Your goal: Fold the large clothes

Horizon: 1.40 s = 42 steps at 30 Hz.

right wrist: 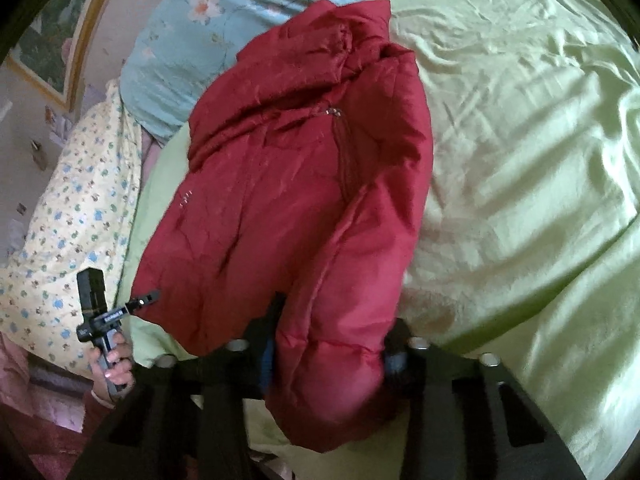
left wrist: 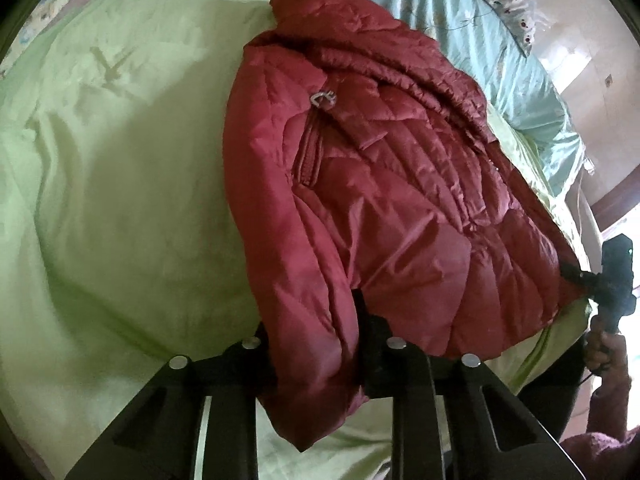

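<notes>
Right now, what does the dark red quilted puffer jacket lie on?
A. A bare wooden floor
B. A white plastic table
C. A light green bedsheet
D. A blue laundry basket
C: the dark red quilted puffer jacket is spread over the wrinkled light green bedsheet, which surrounds it in both wrist views.

There is one red jacket and one green sheet. Two grippers are visible, the left gripper and the right gripper. One blue quilt and one flowered pillow also show.
</notes>
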Each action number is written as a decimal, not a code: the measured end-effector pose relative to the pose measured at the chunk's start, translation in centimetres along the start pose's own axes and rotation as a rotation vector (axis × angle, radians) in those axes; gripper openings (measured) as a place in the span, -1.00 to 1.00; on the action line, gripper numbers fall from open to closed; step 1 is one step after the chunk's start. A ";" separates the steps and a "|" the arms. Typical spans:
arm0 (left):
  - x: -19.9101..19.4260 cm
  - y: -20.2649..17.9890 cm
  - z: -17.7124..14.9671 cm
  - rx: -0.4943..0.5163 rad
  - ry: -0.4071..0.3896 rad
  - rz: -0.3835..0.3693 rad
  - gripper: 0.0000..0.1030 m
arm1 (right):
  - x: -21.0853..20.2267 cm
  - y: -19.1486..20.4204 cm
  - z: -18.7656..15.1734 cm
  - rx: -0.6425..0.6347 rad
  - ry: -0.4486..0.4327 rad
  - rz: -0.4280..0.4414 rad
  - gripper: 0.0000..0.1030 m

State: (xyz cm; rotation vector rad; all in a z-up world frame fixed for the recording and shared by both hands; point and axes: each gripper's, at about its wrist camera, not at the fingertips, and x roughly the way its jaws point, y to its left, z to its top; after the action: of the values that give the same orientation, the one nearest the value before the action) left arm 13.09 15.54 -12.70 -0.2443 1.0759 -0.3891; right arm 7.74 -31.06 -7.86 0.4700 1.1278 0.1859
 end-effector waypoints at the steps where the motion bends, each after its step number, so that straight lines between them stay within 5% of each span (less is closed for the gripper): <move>1: -0.3 -0.1 0.0 0.008 -0.007 0.002 -0.60 | -0.2 0.0 0.0 0.002 -0.010 0.011 -0.41; 18: -9.0 -2.4 2.2 0.116 -0.203 -0.089 -0.70 | -5.6 2.7 2.8 -0.041 -0.200 0.228 -0.58; 30: -8.7 -4.4 11.6 0.131 -0.316 -0.042 -0.70 | -5.7 5.9 12.7 -0.100 -0.338 0.226 -0.58; 42: -0.9 -6.2 24.6 0.095 -0.332 0.055 -0.67 | -1.7 4.2 24.0 -0.008 -0.439 0.129 -0.58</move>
State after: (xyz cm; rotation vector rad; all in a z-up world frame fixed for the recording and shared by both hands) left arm 33.44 10.45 1.66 -0.1864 0.7344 -0.3356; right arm 29.01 -34.38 3.73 0.5461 0.6676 0.1886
